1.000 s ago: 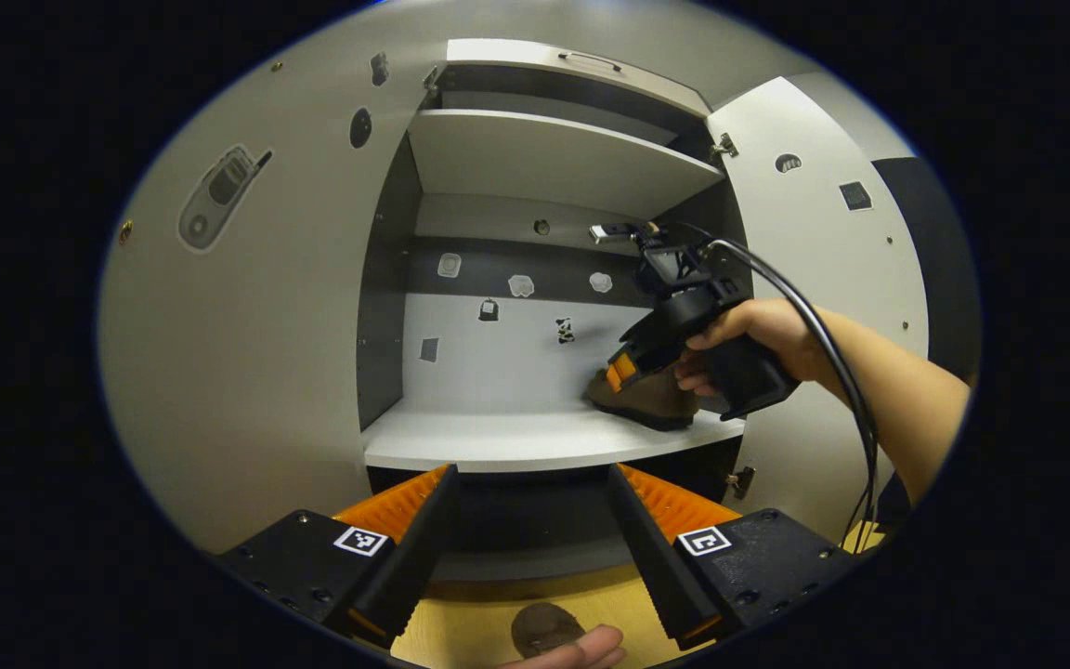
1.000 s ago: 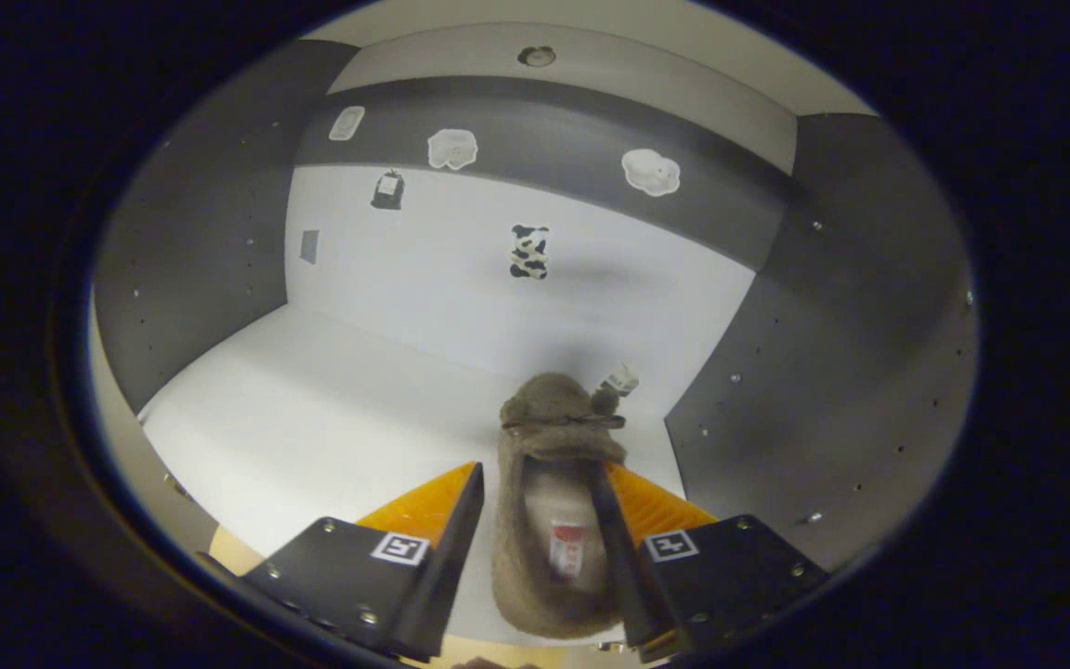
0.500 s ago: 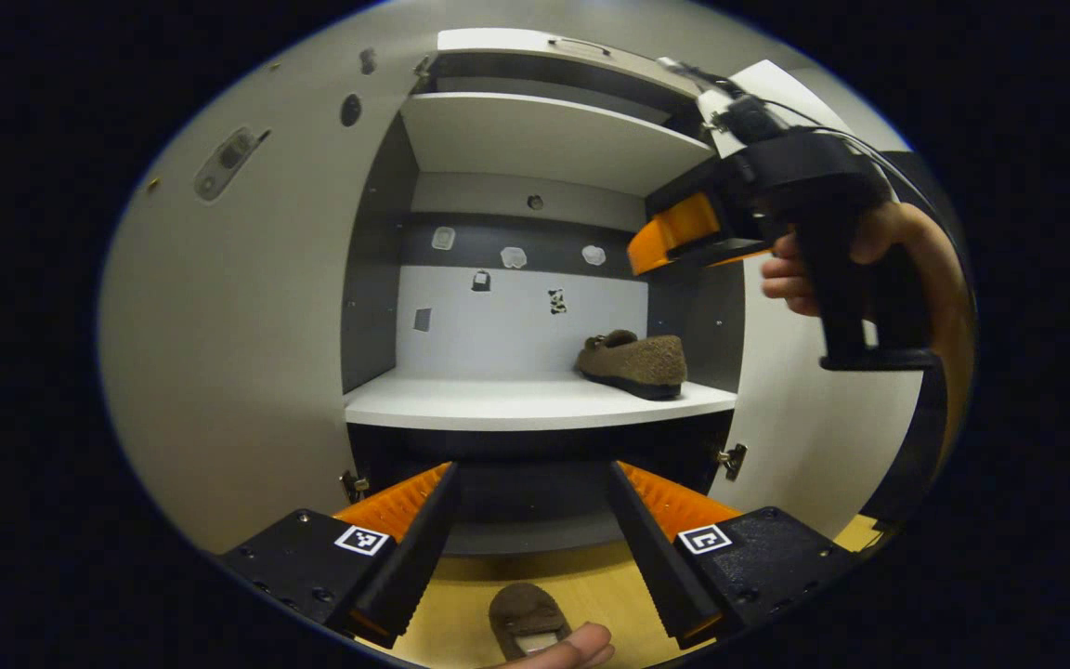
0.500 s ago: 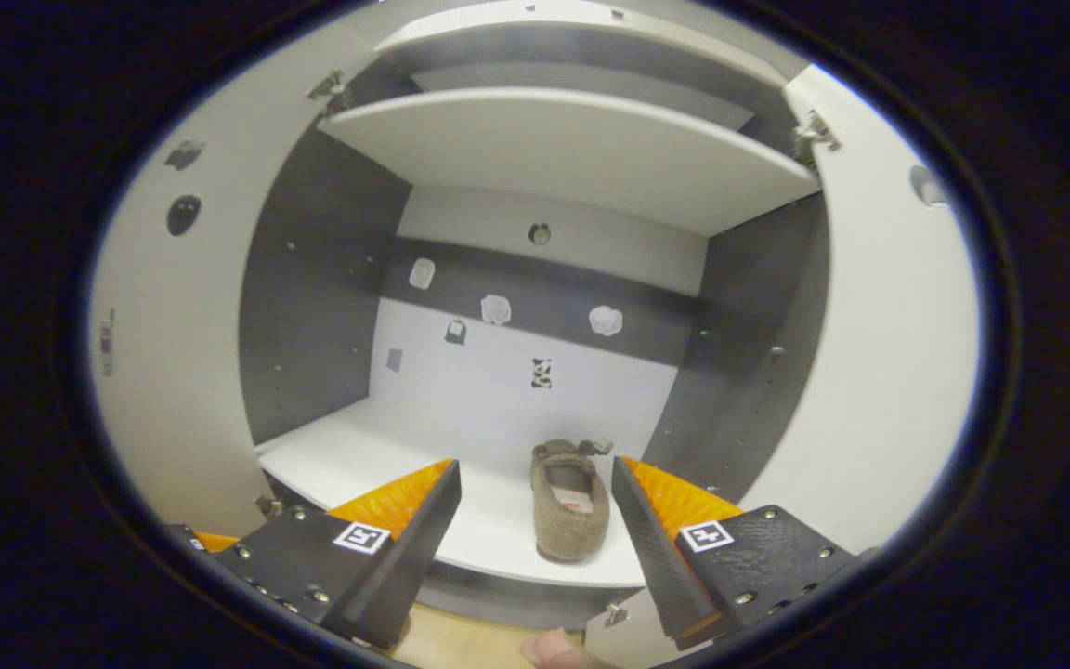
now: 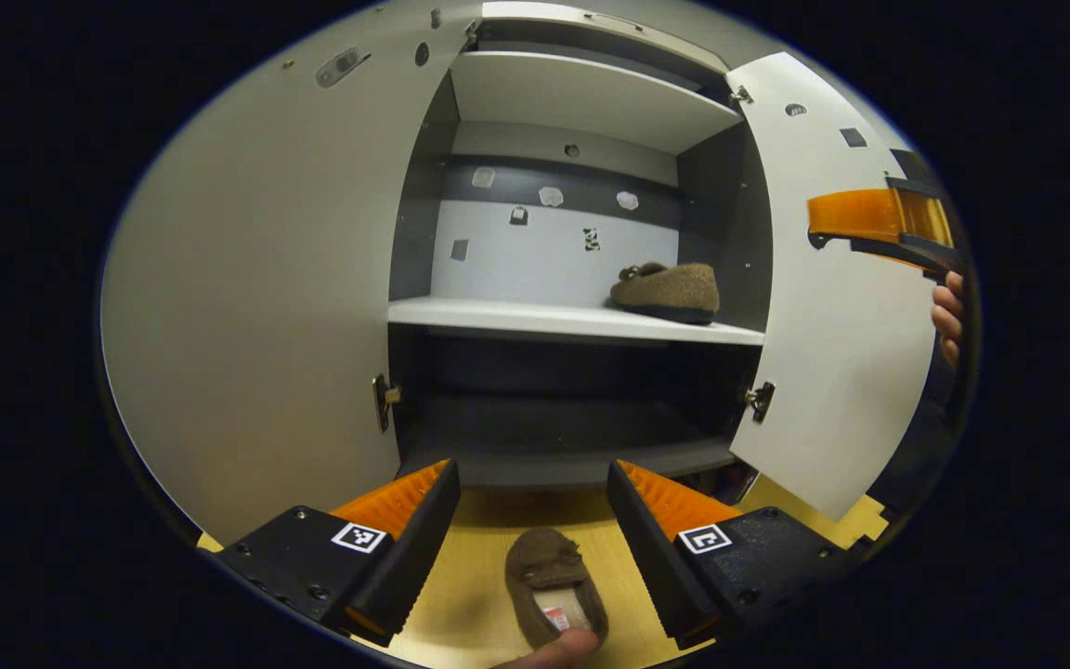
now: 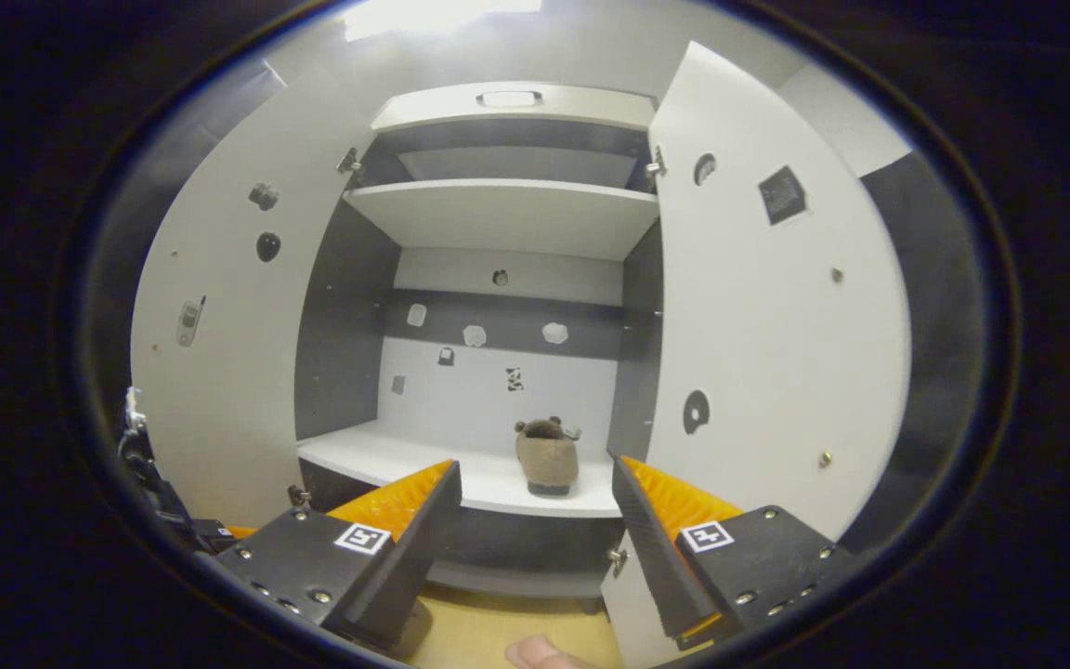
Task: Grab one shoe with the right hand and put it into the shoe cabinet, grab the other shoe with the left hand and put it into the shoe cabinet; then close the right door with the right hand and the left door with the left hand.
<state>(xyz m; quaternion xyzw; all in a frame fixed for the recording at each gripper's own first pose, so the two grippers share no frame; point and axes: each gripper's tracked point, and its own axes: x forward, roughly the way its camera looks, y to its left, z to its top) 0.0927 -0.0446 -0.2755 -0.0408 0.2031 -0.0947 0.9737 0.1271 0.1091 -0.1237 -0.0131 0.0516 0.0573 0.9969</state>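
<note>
While one shoe (image 5: pixel 668 290) sits at the shelf's (image 5: pixel 535 319) right end, my left claw (image 5: pixel 533 506) gapes empty above the other shoe (image 5: pixel 554 585) on the floor; my right claw (image 6: pixel 535 506) is open too.

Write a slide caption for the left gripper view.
Open left gripper above fuzzy brown slipper on floor; its mate sits on the cabinet's white shelf.

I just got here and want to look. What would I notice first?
A fuzzy brown slipper sits alone on the white shelf of the open shoe cabinet. Its twin, the other slipper, lies on the wooden floor between the left gripper's open fingers.
</note>
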